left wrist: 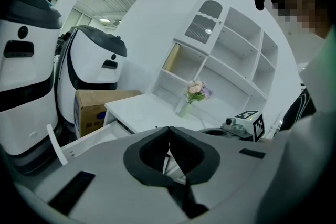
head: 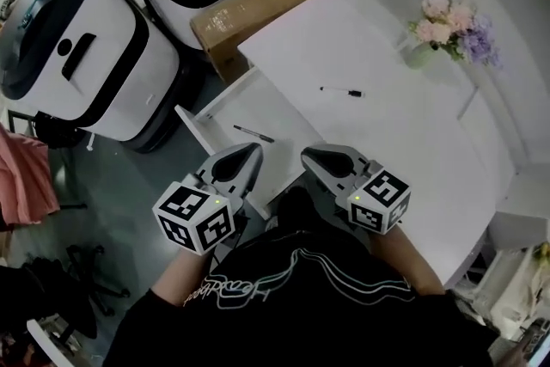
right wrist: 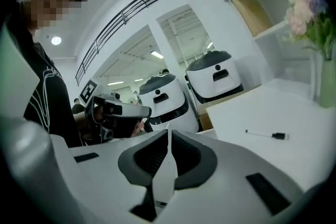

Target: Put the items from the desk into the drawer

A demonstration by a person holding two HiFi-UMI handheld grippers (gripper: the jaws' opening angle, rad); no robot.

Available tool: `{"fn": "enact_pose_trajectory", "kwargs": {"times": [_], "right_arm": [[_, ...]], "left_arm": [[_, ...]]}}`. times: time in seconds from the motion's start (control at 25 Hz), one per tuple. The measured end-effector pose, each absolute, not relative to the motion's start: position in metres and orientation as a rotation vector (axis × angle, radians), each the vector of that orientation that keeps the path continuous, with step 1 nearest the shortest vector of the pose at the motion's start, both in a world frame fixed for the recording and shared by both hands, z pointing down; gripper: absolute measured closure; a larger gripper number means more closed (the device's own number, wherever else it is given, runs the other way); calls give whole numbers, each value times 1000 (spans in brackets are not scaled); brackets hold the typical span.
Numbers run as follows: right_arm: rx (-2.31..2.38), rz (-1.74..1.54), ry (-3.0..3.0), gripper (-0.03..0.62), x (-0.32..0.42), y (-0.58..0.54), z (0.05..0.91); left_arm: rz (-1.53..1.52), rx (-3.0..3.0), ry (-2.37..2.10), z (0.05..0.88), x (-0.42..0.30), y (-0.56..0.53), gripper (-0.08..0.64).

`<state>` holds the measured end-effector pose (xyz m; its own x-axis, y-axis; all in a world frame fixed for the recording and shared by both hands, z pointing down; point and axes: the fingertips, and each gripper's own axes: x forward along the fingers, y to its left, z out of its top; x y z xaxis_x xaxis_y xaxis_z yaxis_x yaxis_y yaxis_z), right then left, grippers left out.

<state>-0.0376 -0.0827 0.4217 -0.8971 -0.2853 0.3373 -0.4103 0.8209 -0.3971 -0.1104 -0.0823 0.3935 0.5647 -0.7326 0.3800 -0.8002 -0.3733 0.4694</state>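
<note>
Hazard: left tool (head: 255, 149) and right tool (head: 308, 153) both closed, empty; marker (head: 342, 91) on bench (head: 404, 150), one o'clock of right tool, may roll if nudged by unopened jaws.

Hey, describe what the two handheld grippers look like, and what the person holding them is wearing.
Both the left gripper and right gripper have smooth light-grey tapered shells with black ribbed lining inside the jaws. Each carries a white cube of black square markers with a small green light: left cube, right cube. No cables show. The person wears a black top with white line print.
</note>
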Motion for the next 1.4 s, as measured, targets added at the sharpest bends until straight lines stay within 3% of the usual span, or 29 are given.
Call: {"fn": "enact_pose_trajectory", "kwargs": {"times": [0.6, 0.92, 1.4], "right_arm": [[819, 500, -2676, 536, 75, -148, 413], [754, 359, -2558, 405, 98, -216, 448], [513, 147, -2282, 383, 100, -272, 544]], "left_arm": [[210, 2257, -1101, 390, -35, -107, 540], [246, 2233, -1117, 395, -30, -138, 540], [262, 2182, -1136, 420, -35, -187, 540]]}}
